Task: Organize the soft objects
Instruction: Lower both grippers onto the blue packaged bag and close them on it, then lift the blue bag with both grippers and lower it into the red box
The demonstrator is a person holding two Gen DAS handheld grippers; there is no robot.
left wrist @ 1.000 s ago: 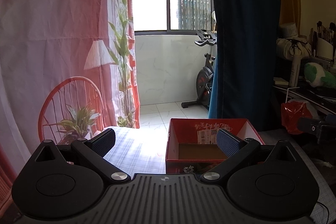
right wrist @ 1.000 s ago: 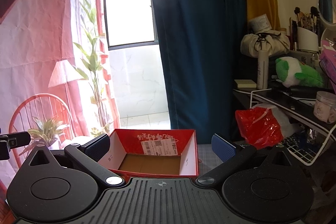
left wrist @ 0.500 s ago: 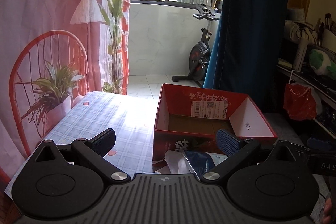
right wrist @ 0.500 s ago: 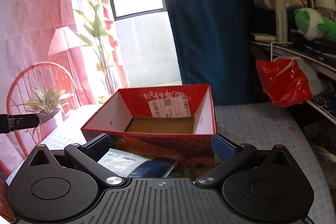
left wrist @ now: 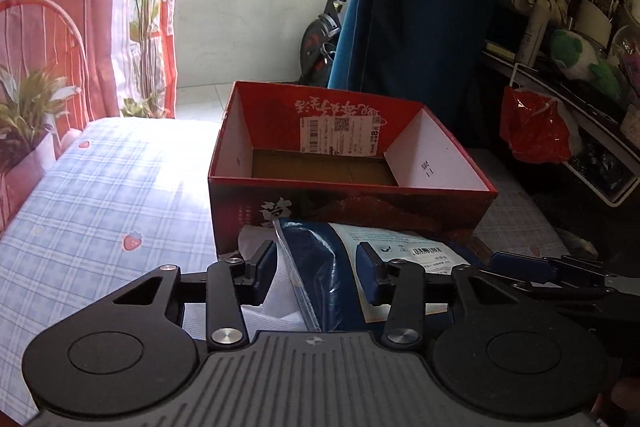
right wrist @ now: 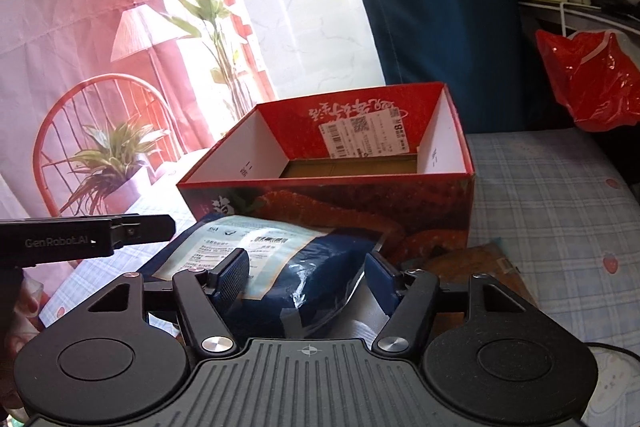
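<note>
As your hand-held grippers drop, a blue packet (left wrist: 320,267) before the red box (left wrist: 348,183) comes into view.
Left hand-held gripper (left wrist: 316,267) and right hand-held gripper (right wrist: 306,277), wide earlier, are closing around it, pads not yet pressing.

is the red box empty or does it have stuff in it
Empty as far as shown: the red box is open-topped, with only bare brown floor visible inside; the near strip is hidden.

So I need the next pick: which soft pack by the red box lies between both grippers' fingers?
The dark blue garment in a clear plastic bag, with the printed label. The white pack lies under it, and the brown pack lies off to the right.
</note>
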